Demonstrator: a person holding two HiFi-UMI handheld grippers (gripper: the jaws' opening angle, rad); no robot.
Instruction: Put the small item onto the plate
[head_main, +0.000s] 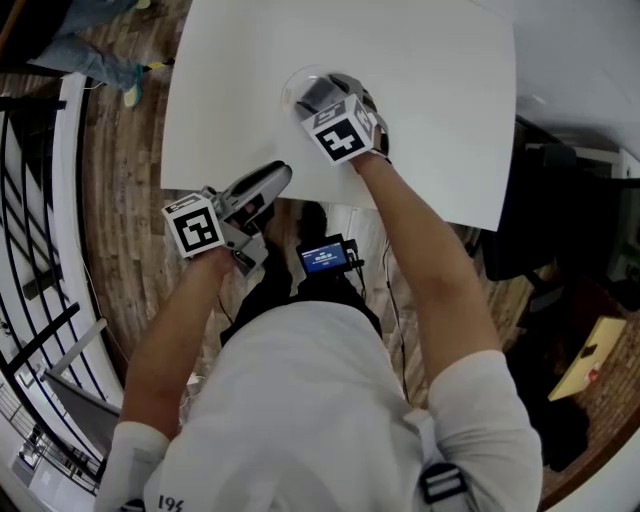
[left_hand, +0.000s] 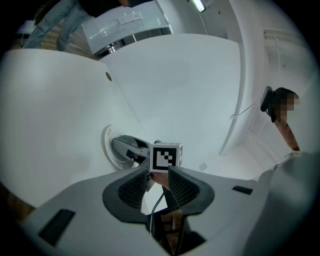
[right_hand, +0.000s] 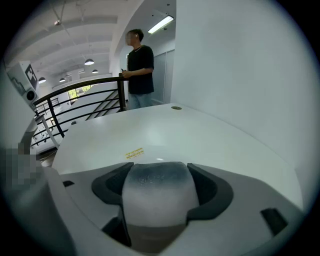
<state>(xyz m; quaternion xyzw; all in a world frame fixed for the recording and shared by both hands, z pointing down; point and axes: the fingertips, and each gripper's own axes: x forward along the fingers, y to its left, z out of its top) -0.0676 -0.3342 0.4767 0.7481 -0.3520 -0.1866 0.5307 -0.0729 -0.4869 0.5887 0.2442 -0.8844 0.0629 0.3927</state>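
So the counter (head_main: 420, 110) is looking like one big plain white slab, smooth and matte. It's got a little yellow sticker (right_hand: 134, 153) on it and a small round cap (right_hand: 176, 107) set into it toward the far side. Wooden plank flooring (head_main: 130, 200) is showing around it, a black metal railing (right_hand: 85, 95) is running along one side, and a person in a dark tee (right_hand: 137, 65) is standing over by that railing under strip ceiling lights.

The small item (right_hand: 157, 190) is sitting clamped between the jaws of the right tool (head_main: 320, 95), which is hovering right over the plate (head_main: 293, 82) near the middle of the counter. I can't tell if the item is actually touching the plate. It's a stubby rounded thing, whitish on the sides and going smoky grey on top, with a frosted, slightly smudgy look. The black ribbed pads are hugging it on both sides.

The plate is coming across as a shallow round white dish with a low rim, hardly standing out from the surface.

The left tool (head_main: 272, 178) is hanging at the near edge of the counter, well apart from the plate. Its jaws are parted just a little and gripping nothing.
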